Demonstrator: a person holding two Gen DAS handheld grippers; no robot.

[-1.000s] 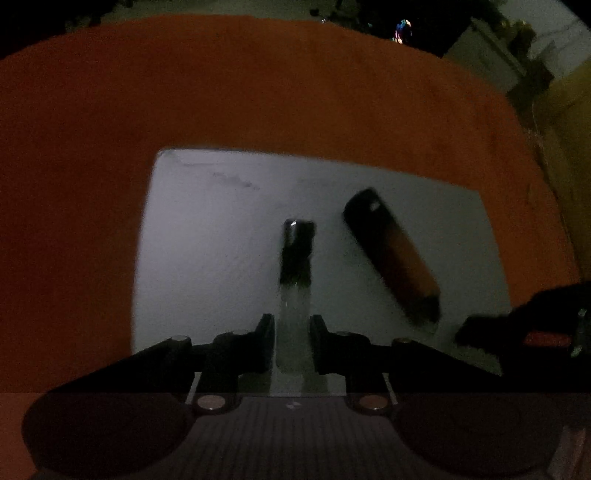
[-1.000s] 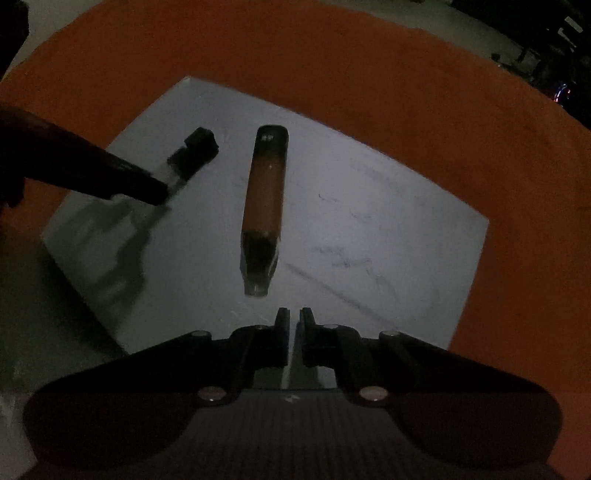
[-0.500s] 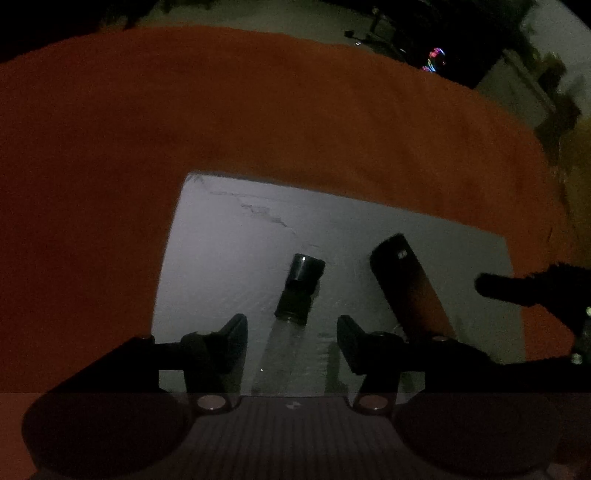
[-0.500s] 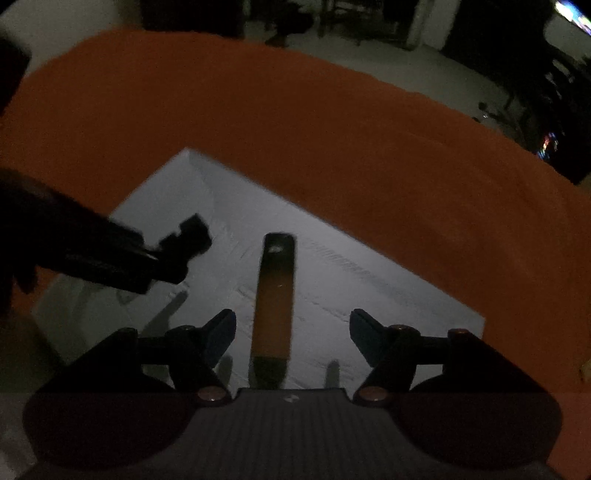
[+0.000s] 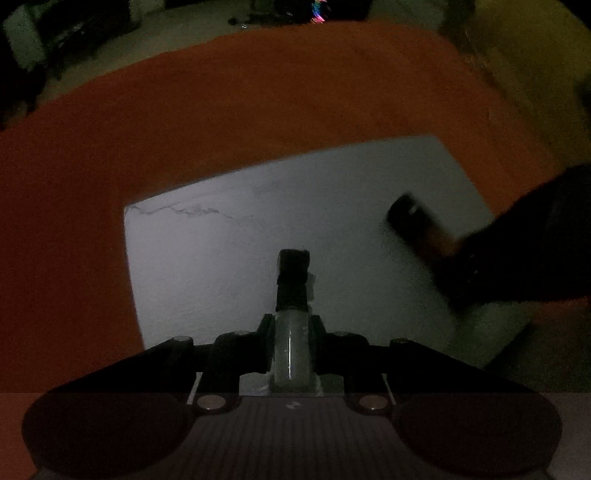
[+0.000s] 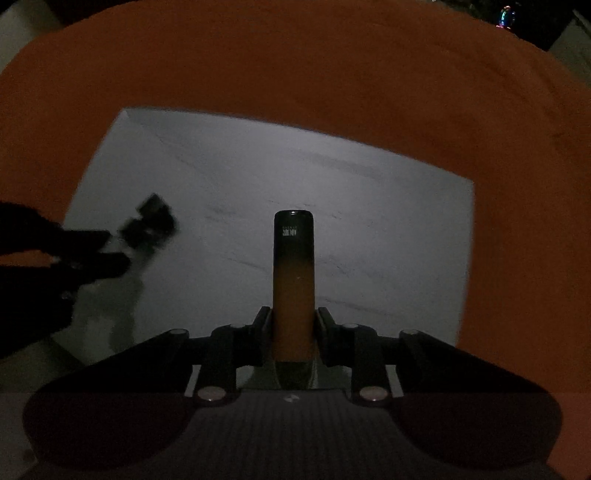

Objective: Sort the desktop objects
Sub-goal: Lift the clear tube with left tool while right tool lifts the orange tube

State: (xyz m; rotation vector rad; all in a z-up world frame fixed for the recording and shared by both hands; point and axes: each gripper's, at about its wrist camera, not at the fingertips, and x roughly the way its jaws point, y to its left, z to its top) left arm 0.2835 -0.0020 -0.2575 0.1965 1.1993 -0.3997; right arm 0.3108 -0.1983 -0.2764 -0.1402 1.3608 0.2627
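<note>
A clear tube with a black cap [image 5: 293, 280] sticks out ahead of my left gripper [image 5: 291, 323], whose jaws are closing onto its clear body over a white sheet [image 5: 221, 258]. A black-topped orange cylinder [image 6: 293, 266] sits between the pads of my right gripper [image 6: 293, 323], which is closing on its lower part. In the left wrist view the orange cylinder [image 5: 413, 221] shows blurred at the right in the dark right gripper [image 5: 480, 266]. In the right wrist view the capped tube [image 6: 151, 221] shows blurred at the left.
The white sheet [image 6: 369, 221] lies on an orange cloth [image 5: 184, 129] that covers the table. The scene is very dark. Dim floor and furniture [image 5: 74, 29] lie beyond the cloth's far edge.
Both grippers opened wide half a second ago and have since shut, the left on the capped tube and the right on the orange cylinder. Both views have rolled.
</note>
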